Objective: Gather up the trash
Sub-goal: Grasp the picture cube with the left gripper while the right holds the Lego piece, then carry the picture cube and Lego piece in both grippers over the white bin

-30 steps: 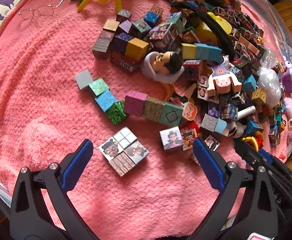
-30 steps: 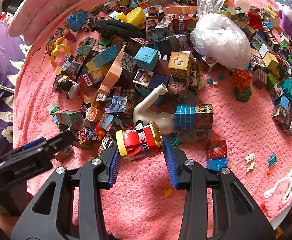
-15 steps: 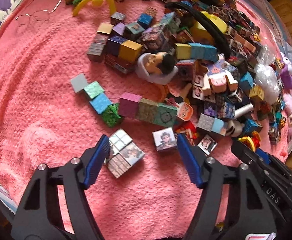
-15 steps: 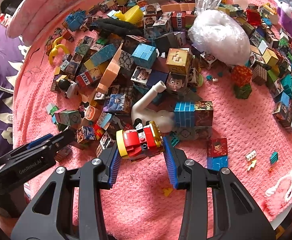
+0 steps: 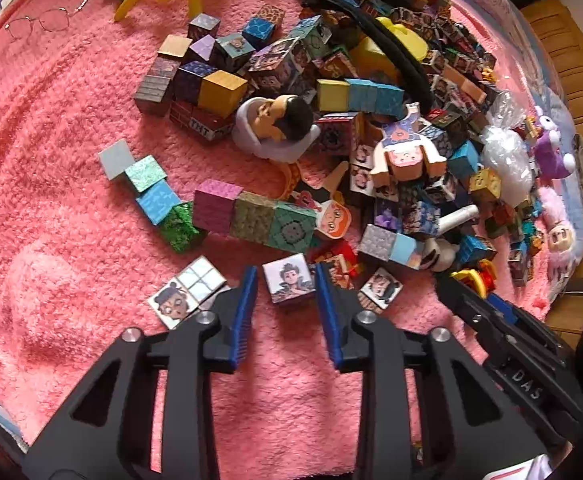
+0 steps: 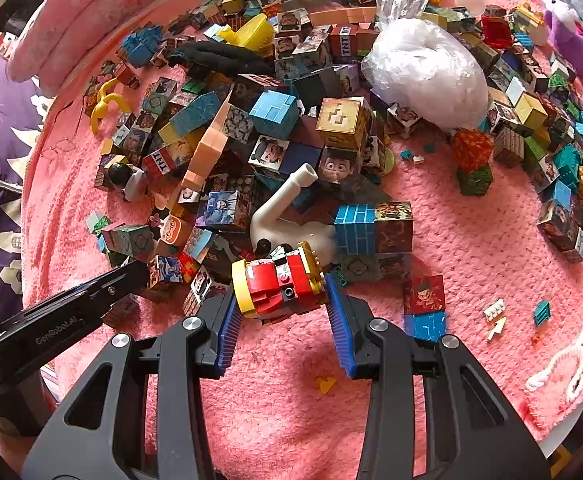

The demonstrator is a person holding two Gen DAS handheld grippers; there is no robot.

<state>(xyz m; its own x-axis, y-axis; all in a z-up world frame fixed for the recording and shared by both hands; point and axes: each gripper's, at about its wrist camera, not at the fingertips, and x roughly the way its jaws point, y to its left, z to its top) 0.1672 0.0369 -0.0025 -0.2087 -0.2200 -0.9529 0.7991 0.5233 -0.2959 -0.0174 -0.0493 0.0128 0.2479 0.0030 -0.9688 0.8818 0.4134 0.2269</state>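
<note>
Closing on a cube [image 5: 288,282] at lower centre, left gripper [image 5: 286,280] is part open, pads either side, not touching. Cube looks light, stiff, papery; take flat opposite faces. Right gripper [image 6: 279,292] grips red toy [image 6: 277,285] at lower centre: rigid, knobbly, may shed parts.

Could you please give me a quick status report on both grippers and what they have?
Left gripper astride the portrait cube, jaws not visibly touching it. Right gripper shut on the red and yellow brick toy. Loose cubes crowd both.
</note>
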